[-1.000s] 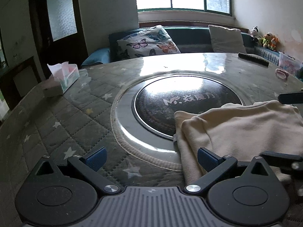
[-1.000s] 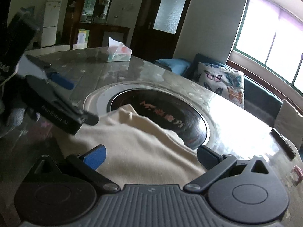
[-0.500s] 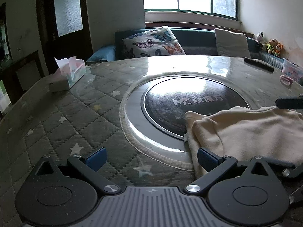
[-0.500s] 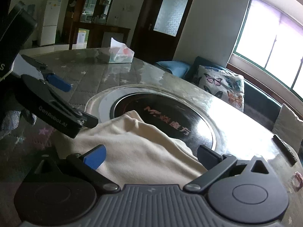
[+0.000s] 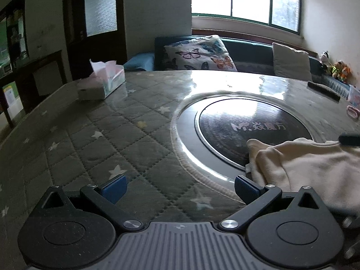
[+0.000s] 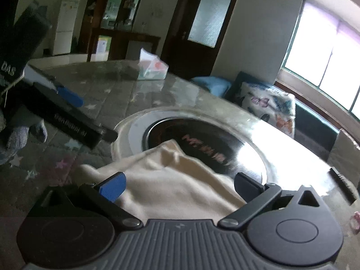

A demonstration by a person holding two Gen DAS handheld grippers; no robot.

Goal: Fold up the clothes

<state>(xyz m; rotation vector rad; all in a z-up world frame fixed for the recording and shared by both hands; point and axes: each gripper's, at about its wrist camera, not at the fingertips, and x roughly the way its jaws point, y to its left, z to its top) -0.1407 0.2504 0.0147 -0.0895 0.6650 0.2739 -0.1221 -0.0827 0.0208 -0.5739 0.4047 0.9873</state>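
1. The cream garment (image 5: 310,166) lies bunched in soft layers on the round table (image 5: 126,139), its far edge lapping onto the dark glass hotplate (image 5: 247,123) at the table's centre.
2. From the left gripper (image 5: 180,186) the garment lies off to the right; its fingers stand wide apart over bare quilted cover and hold nothing.
3. The right gripper (image 6: 180,185) hangs directly above the cloth, fingers spread and empty, so it is the nearer tool.
4. In the left wrist view the cloth's long axis seems to run left to right, across the right gripper's line; how far it is folded I cannot tell.
5. Room is open to the left over the cover; the tissue box (image 5: 103,83) stands well apart near the far left rim, and a remote (image 5: 324,90) lies far right.
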